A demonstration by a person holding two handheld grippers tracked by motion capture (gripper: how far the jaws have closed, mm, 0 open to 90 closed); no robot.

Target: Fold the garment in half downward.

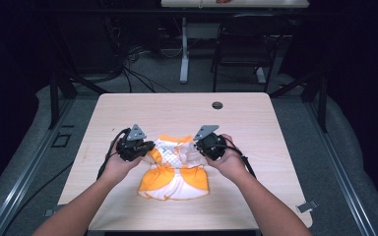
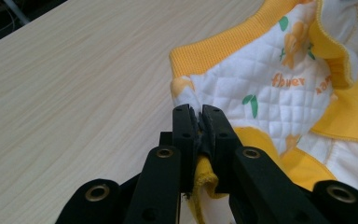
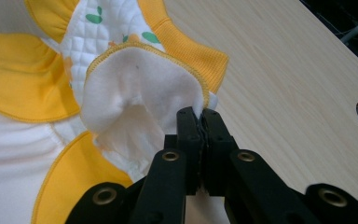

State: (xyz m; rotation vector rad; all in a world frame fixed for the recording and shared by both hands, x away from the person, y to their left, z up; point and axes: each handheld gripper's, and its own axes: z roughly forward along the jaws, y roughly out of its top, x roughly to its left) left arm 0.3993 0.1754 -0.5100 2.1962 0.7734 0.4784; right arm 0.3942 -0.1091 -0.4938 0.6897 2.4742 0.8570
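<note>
Garment (image 1: 176,169) pinched at both top corners. Left gripper (image 2: 196,112): fingers (image 2: 182,128) pressed together on the quilted white corner beside the yellow ribbed band, a bit of yellow hem caught lower between them. Right gripper (image 3: 197,115): fingers (image 3: 214,130) pressed together on the edge of a turned-over flap, fleecy white lining facing up, yellow band just past the tips. From the high view both grippers (image 1: 145,147) (image 1: 201,143) sit at the far end of the piece; the rest lies flat on the table (image 1: 128,113) toward the person, orange panels and white middle spread below the hands.

Step, as I read it: folding the top edge, both corners held and low over the body.

Next move calls for carrying both corners evenly, laying them down flat, and only then spreading the fingers. The right flap is bunched, so the crease may come out skewed.
</note>
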